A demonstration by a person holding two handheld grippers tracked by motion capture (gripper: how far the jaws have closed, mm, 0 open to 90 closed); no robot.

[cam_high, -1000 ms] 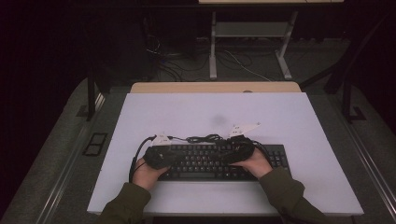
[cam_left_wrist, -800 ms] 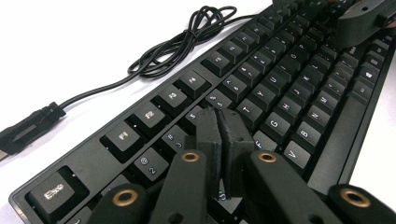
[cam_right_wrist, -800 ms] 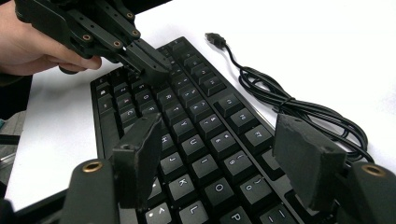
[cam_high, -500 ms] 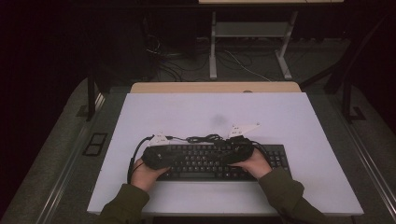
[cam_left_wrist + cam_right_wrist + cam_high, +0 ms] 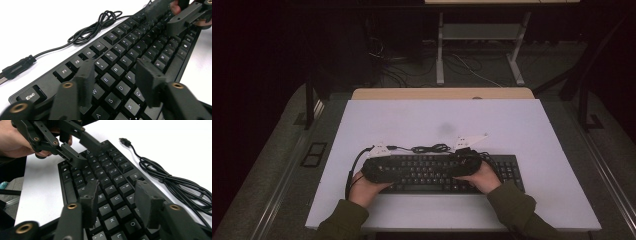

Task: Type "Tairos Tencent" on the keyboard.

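1. Keyboard (image 5: pixel 439 174) lies near the white table's (image 5: pixel 522 130) front edge, its cable (image 5: pixel 429 148) coiled behind.
2. Left gripper (image 5: pixel 115 75) hovers over its keys, jaws just opening, nothing between.
3. Right gripper (image 5: pixel 116 192) hovers likewise, jaws just closing, parted, empty.

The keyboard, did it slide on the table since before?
No. The keyboard lies at the same spot on the white table, its cable coiled just behind it as earlier.
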